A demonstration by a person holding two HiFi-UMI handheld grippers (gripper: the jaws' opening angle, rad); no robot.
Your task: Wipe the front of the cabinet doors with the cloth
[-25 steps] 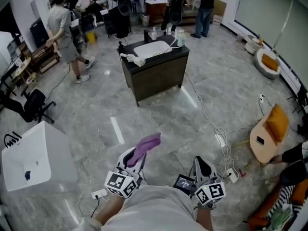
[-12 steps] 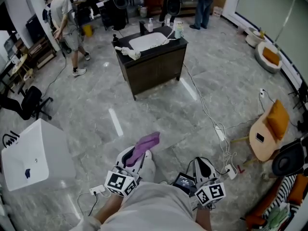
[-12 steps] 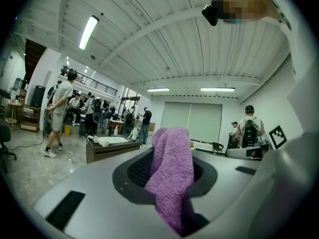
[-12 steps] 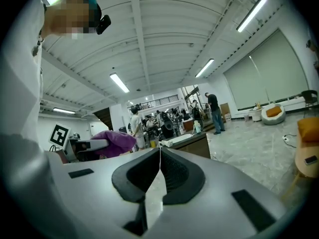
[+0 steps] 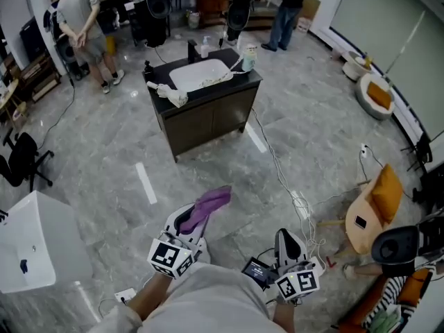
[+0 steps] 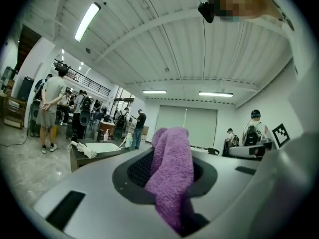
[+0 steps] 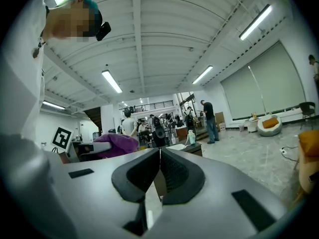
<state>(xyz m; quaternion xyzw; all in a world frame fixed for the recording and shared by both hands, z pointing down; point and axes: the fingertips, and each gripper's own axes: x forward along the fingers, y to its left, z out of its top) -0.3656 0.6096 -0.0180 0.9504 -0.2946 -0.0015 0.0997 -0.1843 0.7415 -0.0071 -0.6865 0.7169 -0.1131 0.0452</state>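
Your left gripper [image 5: 189,222] has its fingers closed narrow on the purple cloth [image 5: 212,202]. The left gripper view shows the terry fabric filling the gap between the pads, and a loose fold rises past the fingertips, tipping forward and a little to the right. Your right gripper [image 5: 290,241] has its fingers pressed together, the pads meeting along a thin line with nothing between them. The dark cabinet [image 5: 182,132] stands straight ahead of both sets of fingertips and well apart from them, with open marble floor in between. The cloth touches nothing but the pads, and no door has been reached yet. The two doors [image 5: 212,122] face you. The front's long axis runs crosswise to the way your fingers point, skewed so that its right end lies farther from the fingertips than its left end. The left fingers look the nearer pair and line up more closely with the doors. I judge the move ahead is to carry the cloth forward and down until the free fold lies flat on the door face, then sweep along that crosswise axis. On the cabinet top sit a white sink basin [image 5: 197,75] and a crumpled white rag [image 5: 171,94], both above the doors. A pale cable [image 5: 276,173] trails over the floor ahead of your right fingers, so mind your footing there as you close in.
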